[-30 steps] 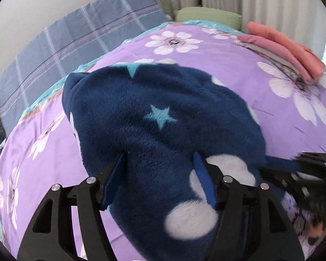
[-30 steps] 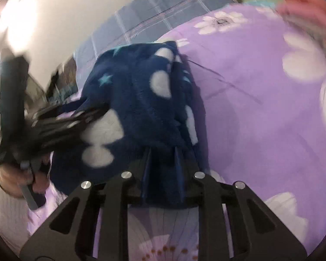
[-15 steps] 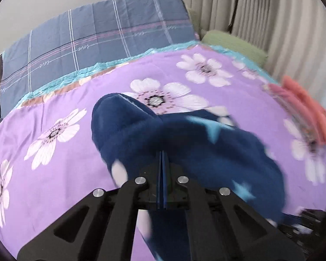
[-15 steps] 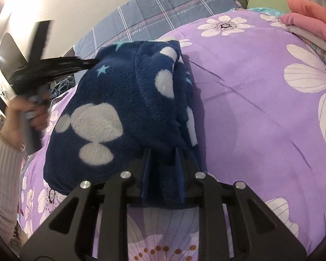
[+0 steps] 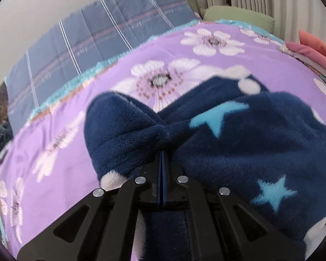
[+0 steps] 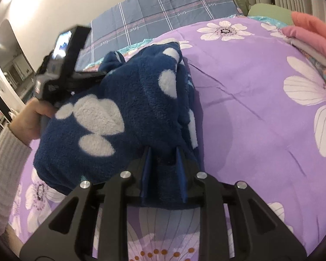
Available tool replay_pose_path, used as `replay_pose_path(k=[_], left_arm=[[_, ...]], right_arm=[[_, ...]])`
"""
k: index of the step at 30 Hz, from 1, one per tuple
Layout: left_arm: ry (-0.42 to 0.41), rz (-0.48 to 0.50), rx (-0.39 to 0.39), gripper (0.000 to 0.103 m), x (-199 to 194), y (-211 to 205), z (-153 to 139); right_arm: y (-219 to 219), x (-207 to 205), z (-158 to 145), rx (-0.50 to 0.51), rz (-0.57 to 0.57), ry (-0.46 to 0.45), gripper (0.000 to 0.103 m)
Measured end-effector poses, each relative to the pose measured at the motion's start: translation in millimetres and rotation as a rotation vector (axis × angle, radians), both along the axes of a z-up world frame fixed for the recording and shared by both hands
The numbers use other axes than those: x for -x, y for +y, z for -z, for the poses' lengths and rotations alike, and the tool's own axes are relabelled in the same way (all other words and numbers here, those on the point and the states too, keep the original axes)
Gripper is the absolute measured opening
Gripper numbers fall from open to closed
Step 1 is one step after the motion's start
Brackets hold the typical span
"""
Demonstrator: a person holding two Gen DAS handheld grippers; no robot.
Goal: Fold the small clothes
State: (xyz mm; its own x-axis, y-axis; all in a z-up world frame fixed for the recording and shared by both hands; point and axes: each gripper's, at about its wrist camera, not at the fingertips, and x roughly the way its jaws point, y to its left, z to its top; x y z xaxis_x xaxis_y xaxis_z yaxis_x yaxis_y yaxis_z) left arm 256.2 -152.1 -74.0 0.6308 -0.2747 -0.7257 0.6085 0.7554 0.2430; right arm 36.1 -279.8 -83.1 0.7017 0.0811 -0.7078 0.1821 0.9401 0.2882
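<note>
The left gripper point(image 5: 162, 152) is pinched tight on a fold of the navy fleece garment point(image 5: 239, 143) on the purple bedspread point(image 5: 60, 174); the right gripper point(image 6: 164, 152) clamps its near edge. Carrying both corners evenly should keep the fold square.

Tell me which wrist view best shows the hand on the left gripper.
Right wrist view. It shows the hand wrapped around the left gripper's handle beside the navy fleece garment. The left wrist view shows only that gripper's own shut fingers, no hand.
</note>
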Motion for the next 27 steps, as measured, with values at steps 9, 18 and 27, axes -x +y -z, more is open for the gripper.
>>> replay_pose_path(k=[9,18,27], left_arm=[[-0.029,-0.022,-0.034,0.021,-38.1,-4.2,-11.9],[-0.091,-0.026,-0.122,0.018,-39.9,-12.1,12.5],[-0.142,0.01,0.086,0.029,13.1,36.0,-71.6]], right_arm=[[7.0,-0.7,0.3,0.03,0.019,0.003,0.024],[10.5,0.3,-0.3,0.05,0.022,-0.001,0.024],[9.6,1.5,-0.6,0.034,0.006,0.014,0.024]])
